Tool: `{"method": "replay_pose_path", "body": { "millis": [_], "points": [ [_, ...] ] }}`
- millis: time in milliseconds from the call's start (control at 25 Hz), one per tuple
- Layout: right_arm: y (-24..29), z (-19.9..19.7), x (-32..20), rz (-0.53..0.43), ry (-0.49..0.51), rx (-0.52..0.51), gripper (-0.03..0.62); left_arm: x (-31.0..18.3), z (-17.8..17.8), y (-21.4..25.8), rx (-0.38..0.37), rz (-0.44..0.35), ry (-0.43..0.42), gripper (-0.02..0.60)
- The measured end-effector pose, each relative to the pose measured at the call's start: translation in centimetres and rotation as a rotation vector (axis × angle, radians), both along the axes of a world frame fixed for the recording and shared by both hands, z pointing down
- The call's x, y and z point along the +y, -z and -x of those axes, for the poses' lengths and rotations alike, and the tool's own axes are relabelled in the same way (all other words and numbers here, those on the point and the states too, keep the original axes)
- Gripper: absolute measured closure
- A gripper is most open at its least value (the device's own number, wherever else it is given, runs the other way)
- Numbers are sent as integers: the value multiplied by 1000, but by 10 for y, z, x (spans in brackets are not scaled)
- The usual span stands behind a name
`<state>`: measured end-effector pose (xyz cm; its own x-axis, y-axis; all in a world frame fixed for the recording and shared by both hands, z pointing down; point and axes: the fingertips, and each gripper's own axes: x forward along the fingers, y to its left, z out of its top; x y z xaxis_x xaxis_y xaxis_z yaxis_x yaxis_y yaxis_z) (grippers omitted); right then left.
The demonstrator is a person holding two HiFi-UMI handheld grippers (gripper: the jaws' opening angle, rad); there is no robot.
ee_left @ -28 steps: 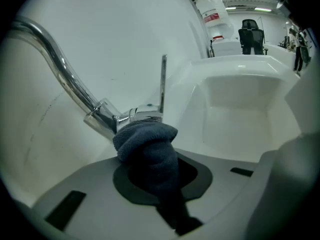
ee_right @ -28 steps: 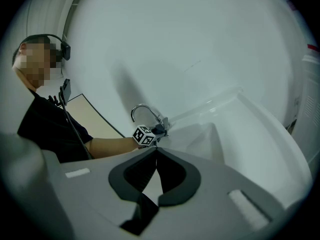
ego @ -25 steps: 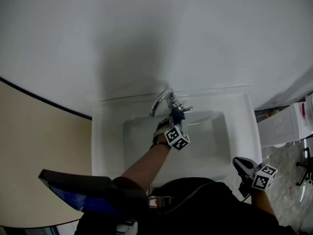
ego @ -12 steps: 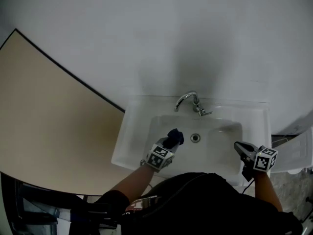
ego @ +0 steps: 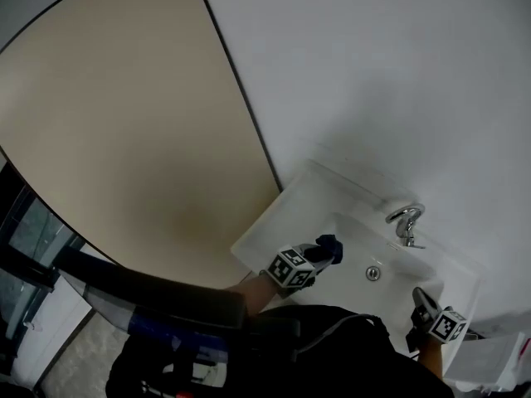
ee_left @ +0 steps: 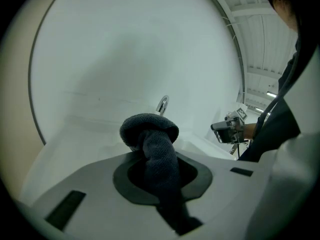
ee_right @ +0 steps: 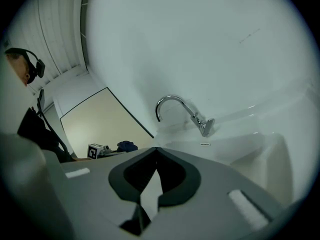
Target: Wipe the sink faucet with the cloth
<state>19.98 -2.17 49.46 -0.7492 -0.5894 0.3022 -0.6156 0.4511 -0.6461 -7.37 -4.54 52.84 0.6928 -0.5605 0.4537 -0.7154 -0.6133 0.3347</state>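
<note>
A dark blue cloth (ego: pixel 329 245) sticks out of my left gripper (ego: pixel 319 254), which is shut on it above the left front part of the white sink (ego: pixel 274 220). In the left gripper view the cloth (ee_left: pixel 148 129) bunches between the jaws, and the chrome faucet (ee_left: pixel 162 104) shows just behind it. The curved faucet (ego: pixel 404 218) stands at the sink's back edge, apart from the cloth. My right gripper (ego: pixel 421 298) hovers at the sink's front right corner. In its own view the right gripper (ee_right: pixel 156 151) is shut and empty, aimed toward the faucet (ee_right: pixel 175 104).
A beige wall panel (ego: pixel 124 139) fills the left, with white wall (ego: pixel 398 73) behind the sink. The drain (ego: pixel 373 274) lies in the basin. A dark bar with a blue edge (ego: pixel 149 305) crosses the lower left. A white ribbed container (ego: pixel 489 363) sits lower right.
My left gripper has pulled the cloth away from the faucet, back to the sink's left front. The head view has swung left. The right gripper stays shut near the sink's front right.
</note>
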Motion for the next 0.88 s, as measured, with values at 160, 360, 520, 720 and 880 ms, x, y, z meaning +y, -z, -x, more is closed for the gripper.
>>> {"method": "replay_pose_path", "body": {
  "millis": [160, 360, 520, 720, 880],
  "points": [
    [8, 25, 2, 2, -68, -1, 592, -6, 16, 13, 47, -12, -72, 532],
    [22, 48, 5, -7, -136, -19, 594, -19, 24, 28, 96, -1, -163, 532],
    [44, 53, -12, -98, -165, -39, 594, -33, 25, 41, 147, -41, -203, 532],
    [53, 40, -24, -111, -263, 15, 595, -35, 32, 53, 196, -78, -200, 532],
    [64, 37, -27, -136, -296, 42, 595, -37, 34, 61, 211, -96, -206, 532]
  ]
}}
